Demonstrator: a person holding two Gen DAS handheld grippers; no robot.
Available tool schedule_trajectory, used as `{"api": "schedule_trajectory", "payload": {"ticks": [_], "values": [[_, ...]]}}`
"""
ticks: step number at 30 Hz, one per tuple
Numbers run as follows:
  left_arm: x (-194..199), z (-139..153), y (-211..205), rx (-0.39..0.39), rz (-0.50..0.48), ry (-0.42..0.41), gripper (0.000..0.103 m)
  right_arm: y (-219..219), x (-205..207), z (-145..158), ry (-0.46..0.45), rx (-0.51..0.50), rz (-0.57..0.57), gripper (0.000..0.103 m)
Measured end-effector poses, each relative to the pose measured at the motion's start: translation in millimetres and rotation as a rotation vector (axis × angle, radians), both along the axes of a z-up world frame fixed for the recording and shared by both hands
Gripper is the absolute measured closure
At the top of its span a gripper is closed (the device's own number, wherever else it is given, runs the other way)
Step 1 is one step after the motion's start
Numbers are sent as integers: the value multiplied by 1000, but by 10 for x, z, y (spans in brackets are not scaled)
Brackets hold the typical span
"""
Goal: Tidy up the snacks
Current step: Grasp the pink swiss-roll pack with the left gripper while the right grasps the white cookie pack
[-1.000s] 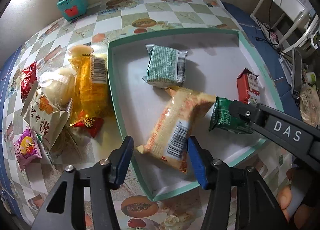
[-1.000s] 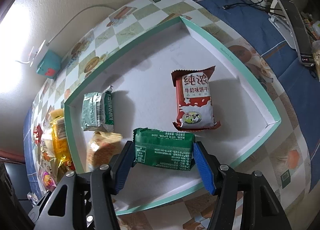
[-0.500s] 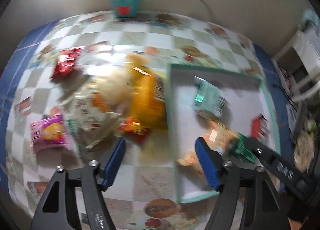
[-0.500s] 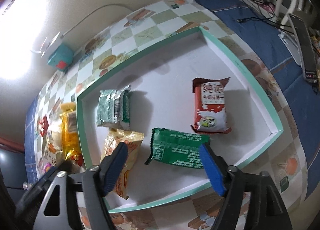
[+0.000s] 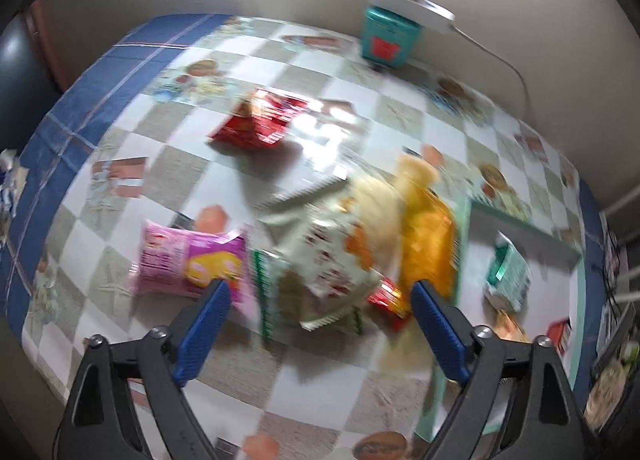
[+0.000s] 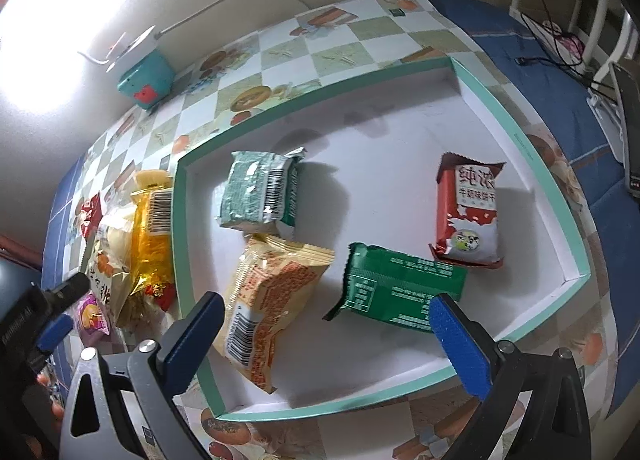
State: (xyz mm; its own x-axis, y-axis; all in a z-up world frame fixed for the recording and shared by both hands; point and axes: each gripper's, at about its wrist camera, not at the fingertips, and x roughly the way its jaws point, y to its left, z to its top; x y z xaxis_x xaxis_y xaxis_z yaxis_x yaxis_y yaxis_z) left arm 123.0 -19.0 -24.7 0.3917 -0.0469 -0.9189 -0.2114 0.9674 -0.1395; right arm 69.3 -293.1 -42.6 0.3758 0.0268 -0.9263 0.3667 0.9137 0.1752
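The left gripper [image 5: 318, 322], jaws just spreading wide and gripping nothing, is hovering over loose packets on the checkered tablecloth [image 5: 192, 163], including a pink plastic snack packet [image 5: 188, 264]. Rightward, the right gripper [image 6: 326, 334], likewise just released, is hanging above the mint-rimmed white cardboard tray [image 6: 400, 163], where a dark green foil packet [image 6: 400, 292] is lying flat.

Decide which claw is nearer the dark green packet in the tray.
Right. The right claw hangs open just above the dark green packet; the left claw is outside the tray, over the loose snack pile.

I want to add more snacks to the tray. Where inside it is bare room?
The tray is bare along its far wall, behind the grey-green packet and red milk-biscuit packet, and between them. The near left part is crowded: the orange packet and dark green packet.
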Motion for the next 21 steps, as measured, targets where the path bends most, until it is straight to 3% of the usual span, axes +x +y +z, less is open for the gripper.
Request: {"api": "schedule_trajectory", "payload": {"ticks": [11, 21], "values": [[-89, -33, 1037, -55, 265, -30, 2, 311, 93, 77, -67, -5, 48, 0], [-134, -160, 1616, -90, 368, -12, 2, 1137, 371, 117, -136, 3, 236, 0]]}}
